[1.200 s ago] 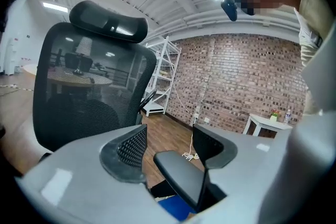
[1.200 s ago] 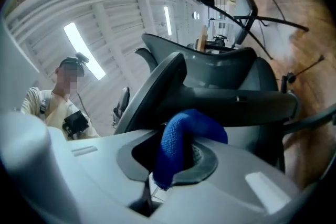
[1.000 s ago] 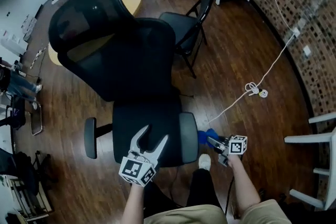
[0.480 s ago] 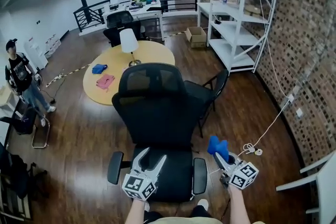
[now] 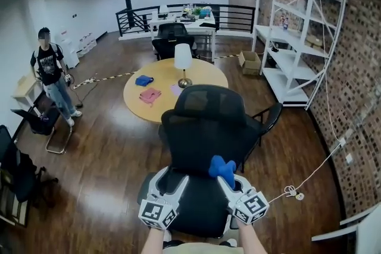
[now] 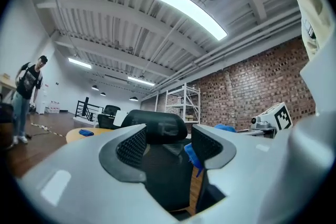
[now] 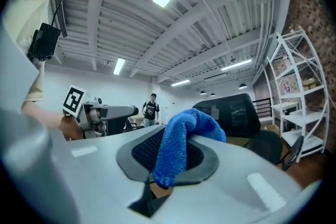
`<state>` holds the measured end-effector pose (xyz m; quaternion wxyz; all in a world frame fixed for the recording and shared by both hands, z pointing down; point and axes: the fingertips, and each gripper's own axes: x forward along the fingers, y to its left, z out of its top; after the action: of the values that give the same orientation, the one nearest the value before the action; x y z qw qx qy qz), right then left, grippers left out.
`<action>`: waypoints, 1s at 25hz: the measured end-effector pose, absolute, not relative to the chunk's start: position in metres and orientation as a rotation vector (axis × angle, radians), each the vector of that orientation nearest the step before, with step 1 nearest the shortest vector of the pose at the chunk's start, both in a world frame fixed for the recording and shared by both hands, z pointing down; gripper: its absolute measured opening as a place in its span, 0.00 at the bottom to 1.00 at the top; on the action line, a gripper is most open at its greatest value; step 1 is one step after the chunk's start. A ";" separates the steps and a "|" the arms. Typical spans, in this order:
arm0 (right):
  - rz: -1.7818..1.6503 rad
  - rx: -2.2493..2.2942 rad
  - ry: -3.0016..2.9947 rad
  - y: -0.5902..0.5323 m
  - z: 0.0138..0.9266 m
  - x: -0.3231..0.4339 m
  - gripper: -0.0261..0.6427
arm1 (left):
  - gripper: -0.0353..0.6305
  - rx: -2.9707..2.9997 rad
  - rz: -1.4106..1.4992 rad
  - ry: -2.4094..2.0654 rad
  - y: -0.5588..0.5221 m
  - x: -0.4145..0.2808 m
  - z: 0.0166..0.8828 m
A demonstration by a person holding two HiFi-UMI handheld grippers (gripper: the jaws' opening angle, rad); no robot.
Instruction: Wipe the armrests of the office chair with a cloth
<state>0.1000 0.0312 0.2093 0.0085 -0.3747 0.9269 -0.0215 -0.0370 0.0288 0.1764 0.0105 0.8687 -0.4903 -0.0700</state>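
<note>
At the far left of the head view a person [image 5: 50,68] stands well apart from your work, so nothing there crowds you. Further in, the round table [image 5: 149,105] with its lamp [image 5: 183,61] sits behind the office chair [image 5: 208,128]. The chair has its seat towards you and its tall back towards the table.

Your left gripper [image 5: 172,175] hovers low in the frame, in front of the left side of the seat. Its jaws stand wide apart with nothing between them, and in the left gripper view you look through the gap at the chair's back. It reads as a spare hand, probably kept free to steady the chair once wiping begins.

Just to its right, your right gripper [image 5: 229,182] is raised over the right side of the seat, clenched on the blue cloth [image 5: 221,167]. The right gripper view shows the cloth pinched at a fold. A loop bulges up over the jaws and a tail hangs down in front, which leaves loose fabric to drag along a surface. The cloth appears to be held in the air, so I judge the wiping not yet begun. The armrests lie low in the frame, mostly behind your grippers, and I cannot tell how near the cloth is to either.

On the right, the white shelf [image 5: 297,38] and brick wall [image 5: 360,68] stand well clear. A pale cable [image 5: 309,178] trails on the floor beside the chair, so mind it if the chair rolls.
</note>
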 end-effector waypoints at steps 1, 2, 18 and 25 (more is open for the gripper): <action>-0.068 -1.139 2.911 0.031 0.208 0.091 0.07 | 0.42 2.711 -0.220 -1.557 0.030 -0.043 0.176; -0.071 -1.107 2.927 0.031 0.208 0.083 0.07 | 0.42 2.701 -0.225 -1.583 0.031 -0.050 0.176; -0.292 -0.642 3.150 0.042 0.265 -0.023 0.07 | 0.42 2.327 -0.210 -2.017 0.099 -0.189 0.211; -0.428 -0.480 3.212 0.058 0.297 -0.086 0.07 | 0.42 2.151 -0.176 -2.127 0.127 -0.269 0.236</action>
<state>-0.0858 0.0577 0.2966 -0.0671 -0.1462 0.9783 -0.1303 -0.2686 0.1265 0.2356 0.0554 0.7088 -0.7008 -0.0581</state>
